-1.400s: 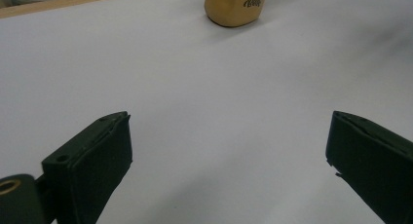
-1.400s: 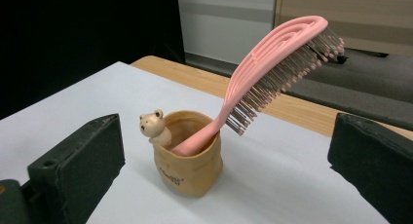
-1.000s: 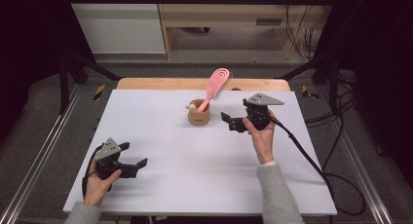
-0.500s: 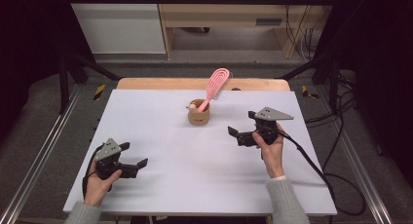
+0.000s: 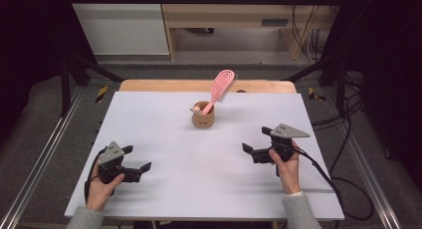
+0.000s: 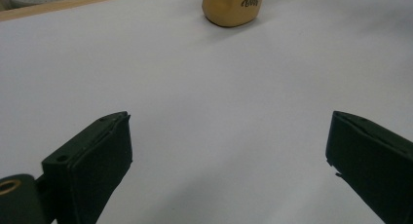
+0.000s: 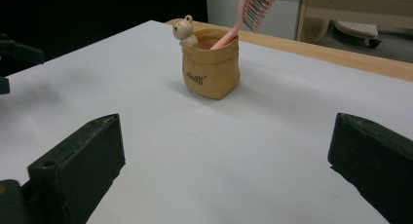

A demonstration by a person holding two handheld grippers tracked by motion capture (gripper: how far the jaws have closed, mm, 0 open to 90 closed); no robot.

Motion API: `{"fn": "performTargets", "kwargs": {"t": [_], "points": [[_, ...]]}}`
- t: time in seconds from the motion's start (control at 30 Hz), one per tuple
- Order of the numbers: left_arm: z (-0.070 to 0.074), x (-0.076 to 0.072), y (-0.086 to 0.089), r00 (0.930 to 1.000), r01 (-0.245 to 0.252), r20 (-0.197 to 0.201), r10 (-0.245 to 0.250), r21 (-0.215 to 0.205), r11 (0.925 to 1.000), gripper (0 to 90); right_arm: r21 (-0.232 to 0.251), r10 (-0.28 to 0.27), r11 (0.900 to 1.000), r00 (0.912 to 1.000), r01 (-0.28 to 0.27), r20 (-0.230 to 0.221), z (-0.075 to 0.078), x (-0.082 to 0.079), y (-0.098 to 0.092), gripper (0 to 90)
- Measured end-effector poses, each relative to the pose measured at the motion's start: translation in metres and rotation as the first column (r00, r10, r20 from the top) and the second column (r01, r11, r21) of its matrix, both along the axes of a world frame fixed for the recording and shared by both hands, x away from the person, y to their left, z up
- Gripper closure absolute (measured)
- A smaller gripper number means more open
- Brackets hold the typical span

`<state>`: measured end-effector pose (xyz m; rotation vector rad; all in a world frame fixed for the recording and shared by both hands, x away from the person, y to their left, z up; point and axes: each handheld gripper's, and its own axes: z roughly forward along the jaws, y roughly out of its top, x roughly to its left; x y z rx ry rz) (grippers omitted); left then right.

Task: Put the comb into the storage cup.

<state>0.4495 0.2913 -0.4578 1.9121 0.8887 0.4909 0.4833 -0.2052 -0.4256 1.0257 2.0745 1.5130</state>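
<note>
Cup: one tan holder (image 5: 203,119) shaped like a small sack, matte, with dark lettering on its side and a little bear figure (image 7: 184,30) sitting at its rim; standing upright ahead of the right gripper, well apart from it.
Brush: one pink hairbrush (image 5: 219,88), slotted oval head with fine bristles, leaning handle-down in the cup, head tilting away past the rim.
Table: one table (image 5: 164,134) with a smooth pale matte sheet over a wooden edge at the far side.
Right gripper: right gripper (image 5: 255,146) is hovering low over the table, black blocky jaws standing wide apart, nothing between them; grey three-cornered plate on top.
Left gripper: left gripper (image 5: 137,163) is resting near the table's near edge, jaws also spread wide and empty; cup is sitting far ahead of it.
Count: two grippers, two hands, one cup, one brush.
Change: right gripper has pulled back from beside the cup toward the person; left gripper is staying put.
</note>
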Motion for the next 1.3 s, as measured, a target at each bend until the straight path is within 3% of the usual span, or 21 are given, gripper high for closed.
{"fn": "performTargets", "kwargs": {"t": [0.57,0.9,1.3], "points": [[-0.001,0.0,-0.001,1.0,0.006,0.001,-0.006,0.004,1.0,2.9,0.02,-0.025,0.999,0.9994,0.026,-0.022,-0.029,-0.02,-0.033,0.3],[-0.002,0.0,-0.001,1.0,0.006,-0.002,-0.006,0.008,0.9999,2.9,0.024,-0.021,0.999,0.9997,0.021,-0.016,-0.039,-0.024,-0.048,0.3],[-0.002,0.0,-0.003,0.9999,0.011,0.002,-0.011,0.014,0.9999,2.9,0.01,-0.005,1.0,0.9994,0.005,-0.034,-0.044,-0.025,-0.054,0.3]]}}
